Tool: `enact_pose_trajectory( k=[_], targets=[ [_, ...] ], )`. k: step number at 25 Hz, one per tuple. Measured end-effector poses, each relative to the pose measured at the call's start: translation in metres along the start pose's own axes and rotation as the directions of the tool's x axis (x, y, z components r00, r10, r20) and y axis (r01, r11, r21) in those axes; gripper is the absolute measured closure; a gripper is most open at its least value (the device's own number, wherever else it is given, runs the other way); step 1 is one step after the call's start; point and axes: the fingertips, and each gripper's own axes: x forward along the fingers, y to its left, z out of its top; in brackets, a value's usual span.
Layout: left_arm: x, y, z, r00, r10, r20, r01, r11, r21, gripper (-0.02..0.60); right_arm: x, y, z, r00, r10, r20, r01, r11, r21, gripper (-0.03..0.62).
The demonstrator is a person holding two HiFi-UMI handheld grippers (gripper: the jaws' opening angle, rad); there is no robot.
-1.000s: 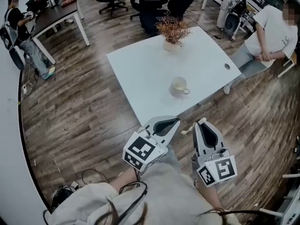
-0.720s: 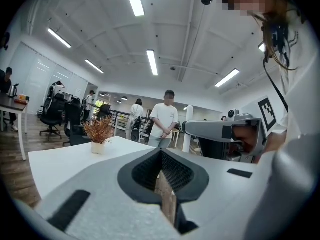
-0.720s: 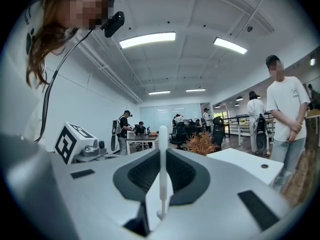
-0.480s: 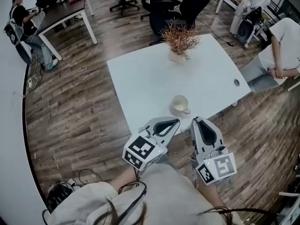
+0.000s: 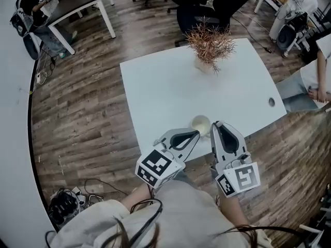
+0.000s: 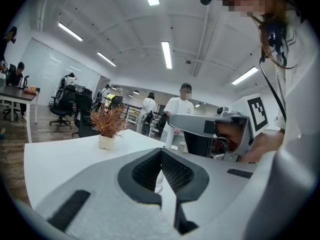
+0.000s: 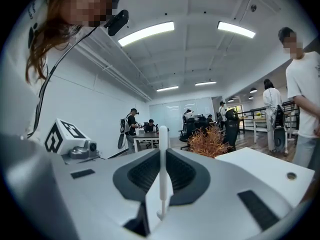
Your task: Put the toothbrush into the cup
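Observation:
A white cup (image 5: 200,124) stands near the front edge of the white table (image 5: 165,92). My right gripper (image 5: 217,125) is just right of the cup, its tips over the table edge. In the right gripper view, that gripper (image 7: 162,184) is shut on a thin white toothbrush (image 7: 162,154) that stands upright between the pads. My left gripper (image 5: 195,134) sits just below and left of the cup, its jaws shut with nothing in them (image 6: 169,184). In the head view the toothbrush is too small to make out.
A dried plant in a small white pot (image 5: 209,44) stands at the table's far side. A cable hole (image 5: 271,102) is near the right corner. Wood floor surrounds the table, with office chairs (image 5: 199,9) behind it and a person (image 5: 315,81) at right.
Both grippers have come closer to the table. The cup, which was well ahead of them, now lies right at their tips. The right gripper still holds the toothbrush.

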Motion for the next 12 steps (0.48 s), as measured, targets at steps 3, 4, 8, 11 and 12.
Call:
enact_pose_trajectory(
  k=[3, 4, 8, 11, 12],
  targets=[
    [0.004, 0.008, -0.003, 1.000, 0.016, -0.008, -0.016, 1.000, -0.012, 0.580, 0.014, -0.009, -0.006, 1.000, 0.009, 0.001, -0.009, 0.999, -0.033, 0.548],
    [0.006, 0.010, -0.004, 1.000, 0.022, -0.011, -0.022, 1.000, -0.014, 0.578, 0.019, -0.011, -0.009, 1.000, 0.014, -0.004, -0.014, 0.999, -0.039, 0.548],
    [0.010, 0.016, -0.009, 0.999, 0.039, -0.026, -0.039, 0.999, -0.023, 0.578, 0.038, -0.024, -0.030, 0.999, 0.019, -0.033, -0.020, 1.000, -0.016, 0.548],
    [0.011, 0.020, -0.011, 0.998, 0.048, -0.035, -0.049, 0.998, -0.032, 0.578, 0.050, -0.032, -0.049, 0.998, 0.013, -0.060, -0.011, 1.000, 0.021, 0.548],
    [0.011, 0.021, -0.012, 0.998, 0.049, -0.037, -0.050, 0.998, -0.033, 0.578, 0.053, -0.034, -0.056, 0.997, 0.010, -0.072, -0.007, 1.000, 0.030, 0.548]
  ],
)
